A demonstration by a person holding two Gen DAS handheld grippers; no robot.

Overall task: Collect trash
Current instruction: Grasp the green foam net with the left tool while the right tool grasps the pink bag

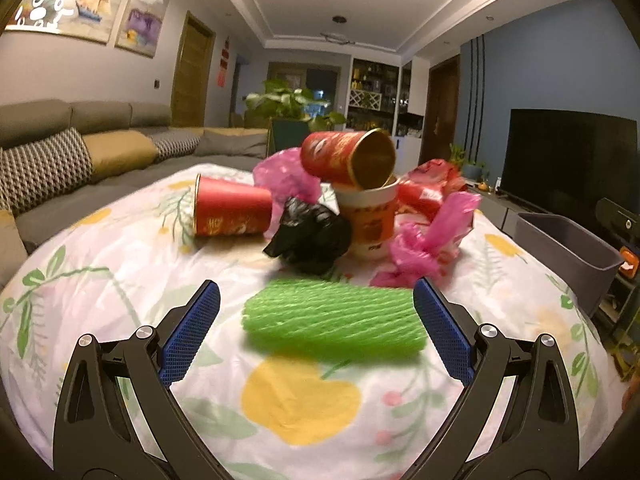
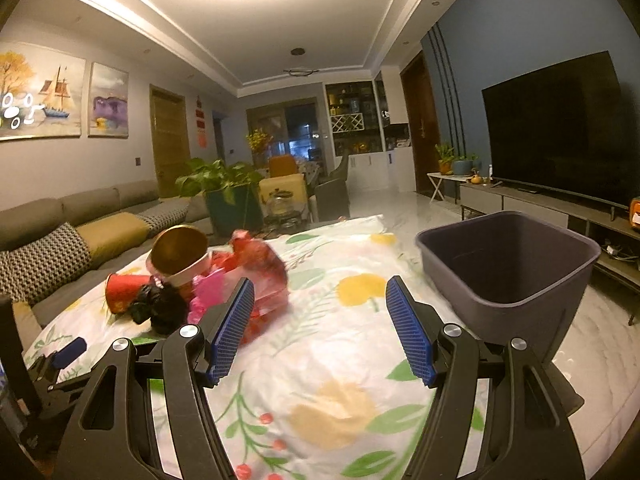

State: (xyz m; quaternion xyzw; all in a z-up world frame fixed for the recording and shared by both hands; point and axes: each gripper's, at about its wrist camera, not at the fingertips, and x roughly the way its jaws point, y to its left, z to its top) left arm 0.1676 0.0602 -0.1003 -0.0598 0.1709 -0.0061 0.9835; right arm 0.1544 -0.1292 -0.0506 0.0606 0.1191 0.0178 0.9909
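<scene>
Both grippers are reaching forward low over a table covered by a floral cloth [image 1: 120, 280], each with its blue-padded fingers spread wide and holding nothing. The left gripper [image 1: 316, 300] is pointing straight at the trash pile, and the green foam net sleeve [image 1: 334, 324] is lying crosswise on the cloth between its open fingers, close to the right pad, though whether it is touching cannot be told. The right gripper [image 2: 320, 292] is hanging over bare cloth, with the pile off to its left and the bin to its right.

The grey bin [image 2: 516, 280] is standing upright at the right edge of the table, its mouth open. In the left wrist view it is showing as a grey wall [image 1: 560, 256] beyond the right finger.

The trash is sitting heaped past the green sleeve. A white paper cup [image 1: 370, 220] is standing upright with a red can [image 1: 348, 156] tilted on its rim, its gold open end facing the camera. A red paper cup [image 1: 230, 210] is lying on its side to the left. A crumpled black bag [image 1: 310, 236] is resting in front, between the two cups and nearest the sleeve. Pink plastic bags [image 1: 424, 244] are bunched to the right of the white cup, with a red wrapper [image 1: 432, 186] behind them.

A sofa [image 1: 100, 144] is running along the left wall and a television [image 2: 556, 128] along the right.
</scene>
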